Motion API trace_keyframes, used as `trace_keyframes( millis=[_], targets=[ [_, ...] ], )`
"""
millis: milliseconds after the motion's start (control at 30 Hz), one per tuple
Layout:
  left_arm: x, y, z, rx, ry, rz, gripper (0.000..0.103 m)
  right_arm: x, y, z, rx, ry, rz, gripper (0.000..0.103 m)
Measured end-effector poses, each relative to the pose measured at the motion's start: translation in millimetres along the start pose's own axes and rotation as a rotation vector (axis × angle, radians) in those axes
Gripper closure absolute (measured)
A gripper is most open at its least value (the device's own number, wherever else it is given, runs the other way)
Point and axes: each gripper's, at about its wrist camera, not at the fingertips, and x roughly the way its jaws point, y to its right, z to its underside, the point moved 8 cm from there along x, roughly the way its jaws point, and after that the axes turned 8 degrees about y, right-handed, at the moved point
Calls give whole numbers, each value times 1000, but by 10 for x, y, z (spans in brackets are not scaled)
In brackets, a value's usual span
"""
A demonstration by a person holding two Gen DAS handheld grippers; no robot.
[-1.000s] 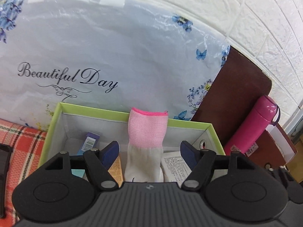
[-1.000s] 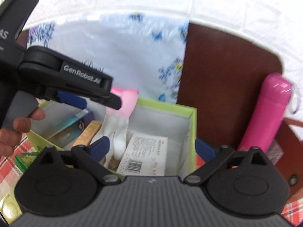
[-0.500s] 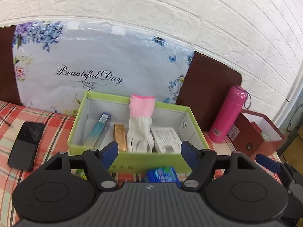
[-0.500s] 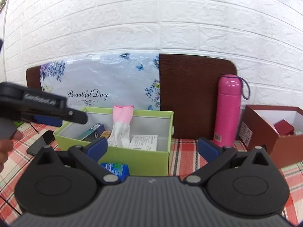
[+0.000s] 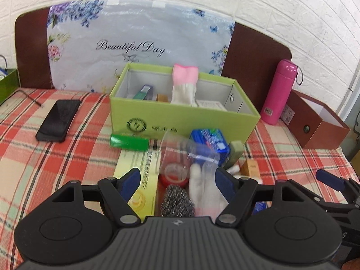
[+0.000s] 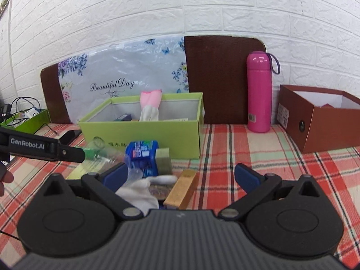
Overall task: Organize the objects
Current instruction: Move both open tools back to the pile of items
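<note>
Left gripper (image 5: 176, 181) low in the left-wrist frame, fingers (image 5: 131, 181) spread and pinching nothing, over a steel scourer (image 5: 176, 201), red tape roll (image 5: 175, 176) and white glove (image 5: 203, 193)

Right gripper (image 6: 181, 176) low in the right-wrist frame, fingers (image 6: 246, 175) likewise spread and empty, above a gold box (image 6: 182, 190)

Green box (image 5: 180, 112) at frame centre on the checked surface (image 5: 56, 157), pink-cuffed glove (image 5: 184, 85) upright inside; blue packet (image 5: 210, 140) just before its front wall

Seen only from the left wrist: black phone (image 5: 58, 120) at left, flat green carton (image 5: 129, 142), yellow leaflet (image 5: 138, 173)

Seen only from the right wrist: cables (image 6: 22, 105) at far left, a fingertip (image 6: 5, 177) at the left edge, the pink flask's purple strap (image 6: 275, 65) in full

Shared: pink flask (image 6: 258, 92), brown box (image 6: 319, 117)
</note>
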Motion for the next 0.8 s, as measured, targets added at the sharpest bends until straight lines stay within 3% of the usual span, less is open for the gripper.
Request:
trace_keyframes(
  millis=[167,400,600,667,800],
  targets=[
    [-33,-117,259,-23,-43,9,27,-32,-72,207,-10,-34,-35,2],
    [-96,-245,563,-82,-85,48,28,0,-161,610,-69,-127,-58,18],
    [-65,-222,527,-66,-70,91,38,82,-255,808,-294,-171,-115,22],
    [-8,-200,500,-57,-70,111,48,141,-272,816,-355,-169,-158,22],
    [141,-169,464,-48,-73,121,50,294,-289,816,-359,-154,-280,21]
  ],
)
